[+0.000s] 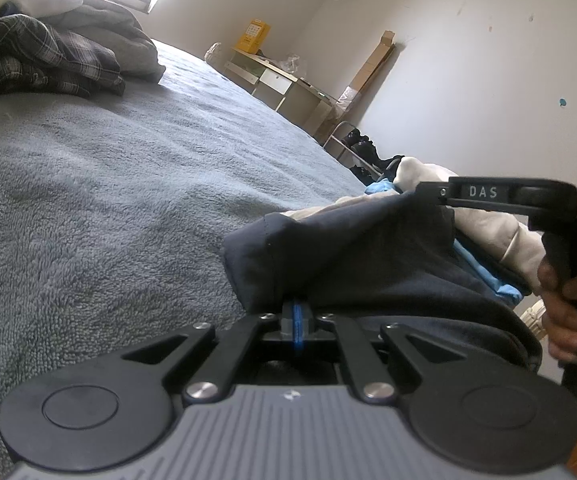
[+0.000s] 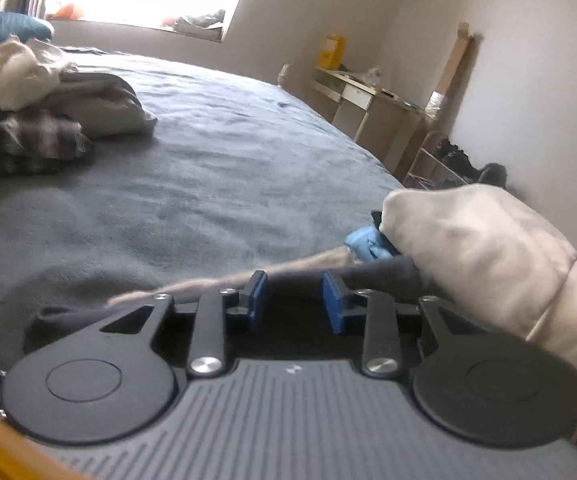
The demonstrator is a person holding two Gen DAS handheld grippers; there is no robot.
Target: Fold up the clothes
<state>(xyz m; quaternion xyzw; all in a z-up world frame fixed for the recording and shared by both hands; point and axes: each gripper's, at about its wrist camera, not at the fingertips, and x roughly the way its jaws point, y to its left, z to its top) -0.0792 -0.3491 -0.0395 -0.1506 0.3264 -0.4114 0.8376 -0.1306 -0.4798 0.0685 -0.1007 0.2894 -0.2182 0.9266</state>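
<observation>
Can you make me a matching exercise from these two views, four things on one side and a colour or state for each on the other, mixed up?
Things:
1. left gripper
2. right gripper
3. checked garment
4. box on the desk

Colour or state:
A. yellow
B. jaws apart, pads not pressing on anything
C. crumpled in the pile at the far left of the bed
D. shut on the dark navy garment

Pairs: 1-D, 2-B, 3-C, 4-A
</observation>
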